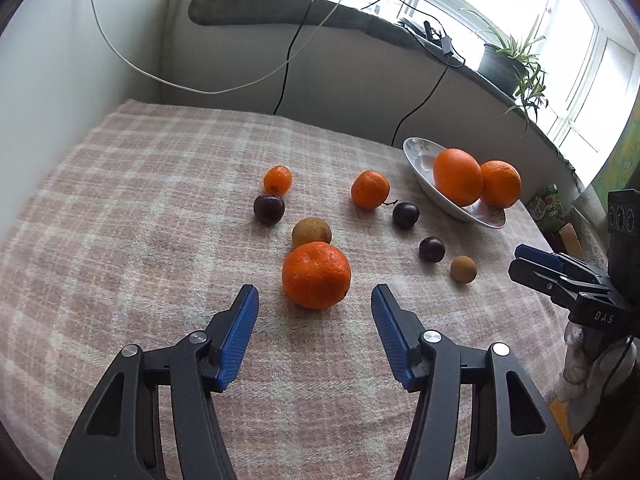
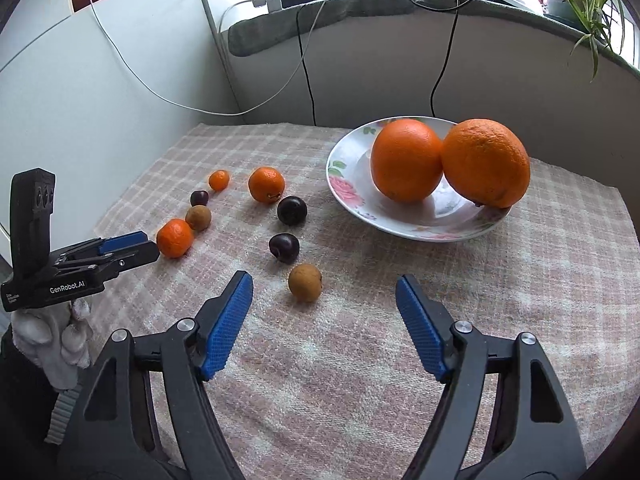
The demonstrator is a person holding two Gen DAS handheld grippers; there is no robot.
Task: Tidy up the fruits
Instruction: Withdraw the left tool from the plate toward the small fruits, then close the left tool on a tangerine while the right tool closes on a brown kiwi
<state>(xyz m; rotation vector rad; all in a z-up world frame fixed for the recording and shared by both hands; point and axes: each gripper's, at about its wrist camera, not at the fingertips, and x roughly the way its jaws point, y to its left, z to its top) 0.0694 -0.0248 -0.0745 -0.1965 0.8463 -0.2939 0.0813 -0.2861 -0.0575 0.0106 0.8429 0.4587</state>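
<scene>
Honestly, my left gripper (image 1: 315,300) is spread wide just short of the nearest mandarin (image 1: 316,274), nothing pinched. The right gripper (image 2: 324,292) gapes empty beside the longan (image 2: 305,282). Round fruit probably rolls across the blanket (image 1: 120,220) if nudged off-centre.

**Soft daylight from blown-out windows, strong fisheye bend**

Daylight enters through the windows (image 1: 520,8) at the back, which are overexposed to plain white in both views. The light is even and cool; the fruit cast only faint, short shadows on the checked cloth (image 1: 140,208). The large oranges (image 2: 406,160) carry dull highlights, and the plate (image 2: 344,184) shows a mild sheen. Focus is sharp throughout, with no motion blur. Straight edges curve heavily toward the dark, vignetted corners
</scene>
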